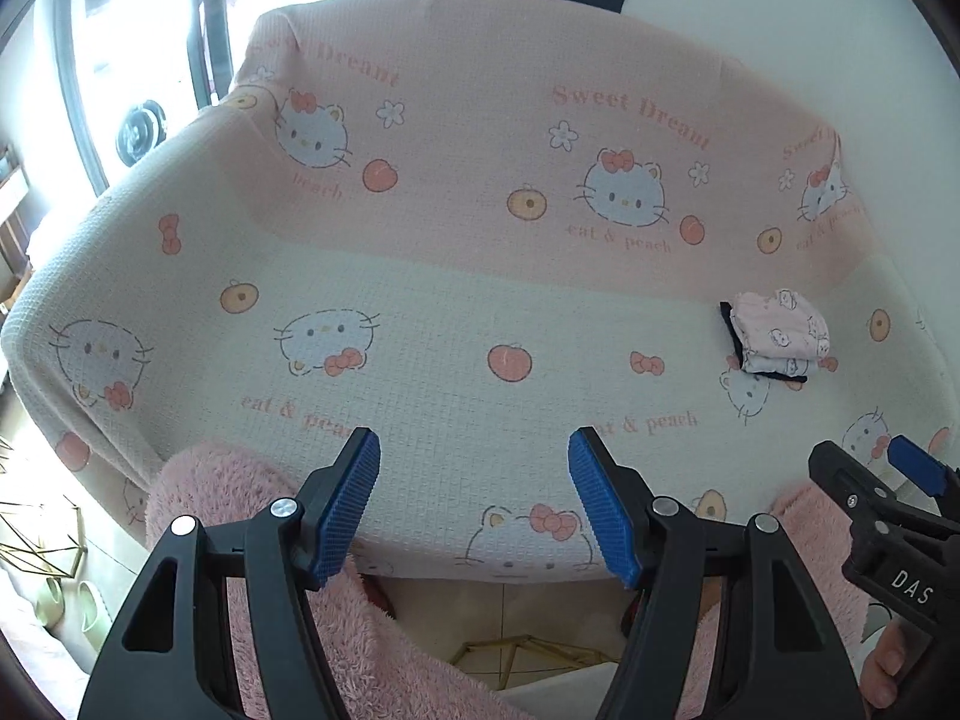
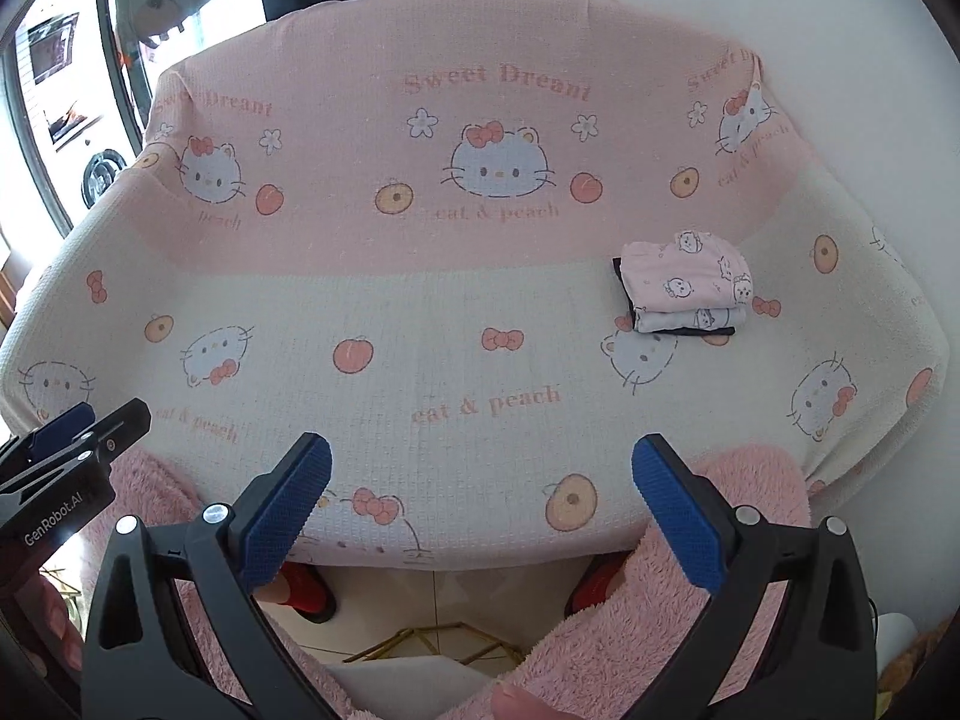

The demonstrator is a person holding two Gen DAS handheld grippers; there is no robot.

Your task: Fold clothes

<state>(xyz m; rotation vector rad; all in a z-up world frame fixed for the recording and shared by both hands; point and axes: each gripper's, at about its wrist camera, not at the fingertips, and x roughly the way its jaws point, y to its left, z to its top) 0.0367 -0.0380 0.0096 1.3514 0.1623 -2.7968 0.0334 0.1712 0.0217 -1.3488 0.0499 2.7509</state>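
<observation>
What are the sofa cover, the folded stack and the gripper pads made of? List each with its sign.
Sofa cover: looks like woven waffle-textured cloth, matte; a fine grid of small squares shows.
Folded stack: seemingly thin soft printed fabric, pink and pale layers over a dark one; the edges fold smoothly.
Pads of the left hand-held gripper: probably blue rubber or plastic, with a ribbed grid; which one is unclear.

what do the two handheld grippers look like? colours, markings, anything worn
Both the left gripper and the right gripper are black plastic scissor-style frames with silver pivot rivets and ribbed blue pads on the fingers. White lettering shows on their bodies: "GenRobot.AI" on the left, "DAS" on the right. No cables visible. The person wears fluffy pink fleece clothing.
</observation>
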